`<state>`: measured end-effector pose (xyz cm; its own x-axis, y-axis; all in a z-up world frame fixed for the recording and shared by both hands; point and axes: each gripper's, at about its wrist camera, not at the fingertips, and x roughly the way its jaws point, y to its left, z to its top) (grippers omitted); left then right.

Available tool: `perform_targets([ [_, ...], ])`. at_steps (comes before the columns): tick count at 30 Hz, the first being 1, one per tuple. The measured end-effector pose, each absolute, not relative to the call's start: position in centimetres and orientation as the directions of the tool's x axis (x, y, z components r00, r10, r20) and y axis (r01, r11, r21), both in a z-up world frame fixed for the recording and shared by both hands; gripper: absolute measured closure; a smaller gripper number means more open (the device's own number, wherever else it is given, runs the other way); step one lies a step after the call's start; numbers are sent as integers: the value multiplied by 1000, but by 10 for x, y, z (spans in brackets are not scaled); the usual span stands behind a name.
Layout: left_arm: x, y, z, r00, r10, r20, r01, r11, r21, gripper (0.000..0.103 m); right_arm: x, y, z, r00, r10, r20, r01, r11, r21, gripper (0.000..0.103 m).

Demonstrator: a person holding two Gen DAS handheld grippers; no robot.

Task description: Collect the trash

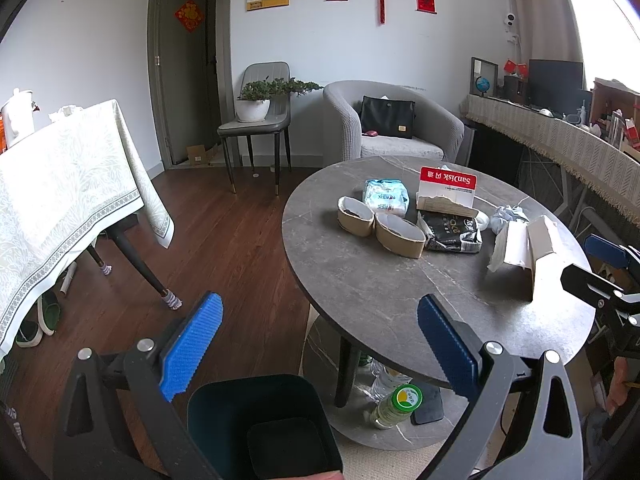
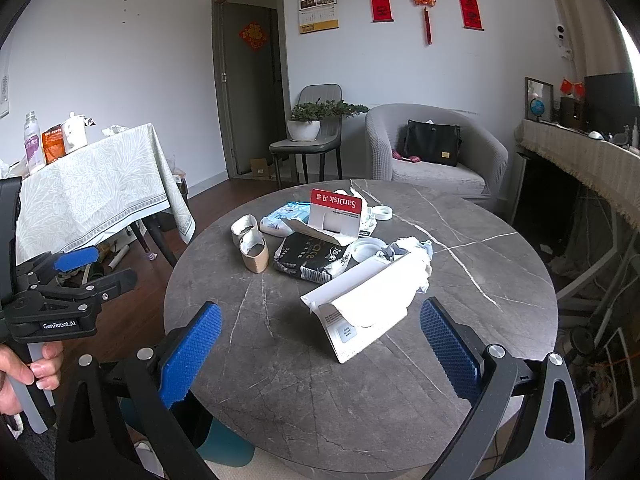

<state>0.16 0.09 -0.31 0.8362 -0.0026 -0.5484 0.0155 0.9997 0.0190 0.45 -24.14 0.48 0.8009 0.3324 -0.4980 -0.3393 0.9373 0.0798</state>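
Trash lies on a round grey marble table [image 1: 360, 288] [image 2: 288, 384]: a torn white box with tissue [image 2: 372, 304] [image 1: 520, 252], a black packet [image 2: 310, 258] [image 1: 450, 230], two cardboard rolls [image 1: 380, 226] [image 2: 252, 244], a red-and-white SanDisk card [image 2: 336, 214] [image 1: 448, 190], a blue-white wipes pack [image 1: 386, 196] and crumpled tissue [image 2: 408, 248]. A dark bin [image 1: 264, 428] stands on the floor below my left gripper [image 1: 320, 352], which is open and empty. My right gripper [image 2: 320, 354] is open and empty, just short of the white box.
A cloth-covered table [image 1: 68, 184] stands left, with shoes under it. A grey armchair [image 1: 392, 124] and a chair with a potted plant [image 1: 256, 104] stand behind. A green-capped bottle [image 1: 396, 404] lies on the table's lower shelf. A covered counter [image 1: 560, 140] runs along the right.
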Motion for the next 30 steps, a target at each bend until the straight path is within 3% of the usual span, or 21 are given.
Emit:
perform_targets([
  [30, 1, -2, -5, 832, -4, -555, 16, 1000, 16, 3, 4, -249, 4, 805, 329, -494, -331, 940, 87, 2],
])
